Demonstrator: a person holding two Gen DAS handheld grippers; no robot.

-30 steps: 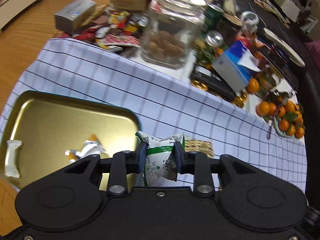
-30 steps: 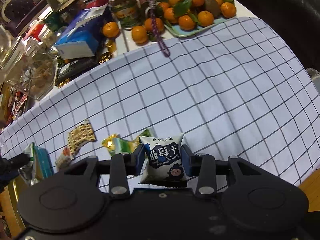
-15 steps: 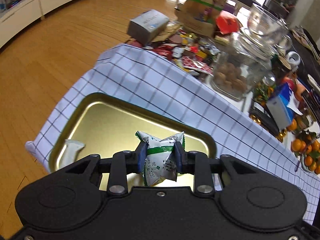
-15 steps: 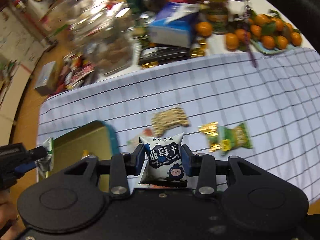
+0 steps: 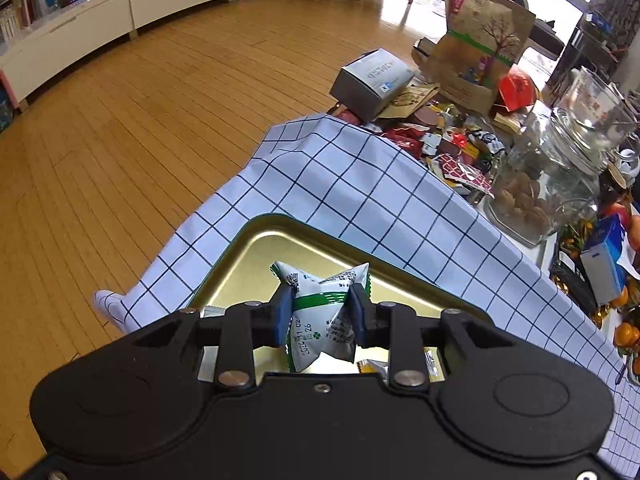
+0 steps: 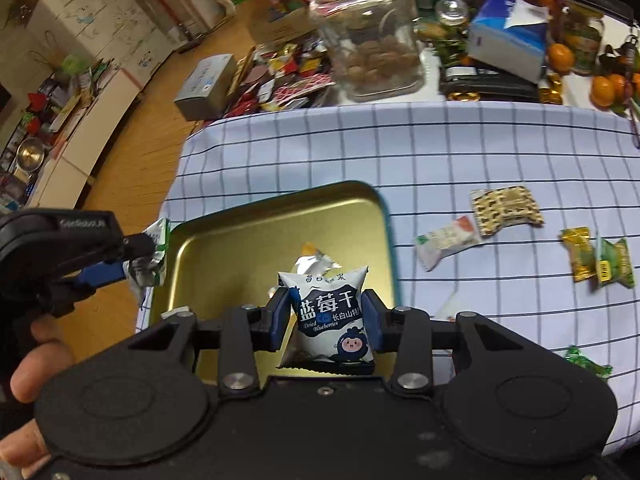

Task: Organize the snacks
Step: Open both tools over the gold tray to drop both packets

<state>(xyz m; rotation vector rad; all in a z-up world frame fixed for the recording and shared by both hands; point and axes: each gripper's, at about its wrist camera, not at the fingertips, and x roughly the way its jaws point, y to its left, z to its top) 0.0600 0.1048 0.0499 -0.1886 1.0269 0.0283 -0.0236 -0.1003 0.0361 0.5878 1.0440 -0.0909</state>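
Table w/ a blue-checked cloth [image 6: 460, 152] carries a gold tin tray [image 6: 224, 248] near its corner. Loose on the cloth right of the tray: a white snack packet [image 6: 446, 242], a cracker pack [image 6: 506, 210], a yellow candy [image 6: 578, 254] touching a green one [image 6: 616, 264]. Beyond the cloth's far edge sit a glass jar of nuts [image 6: 376, 40], a grey box [image 6: 204, 86], a blue tissue box [image 6: 508, 42], oranges [image 6: 606, 88] & a heap of red wrappers [image 6: 288, 84].
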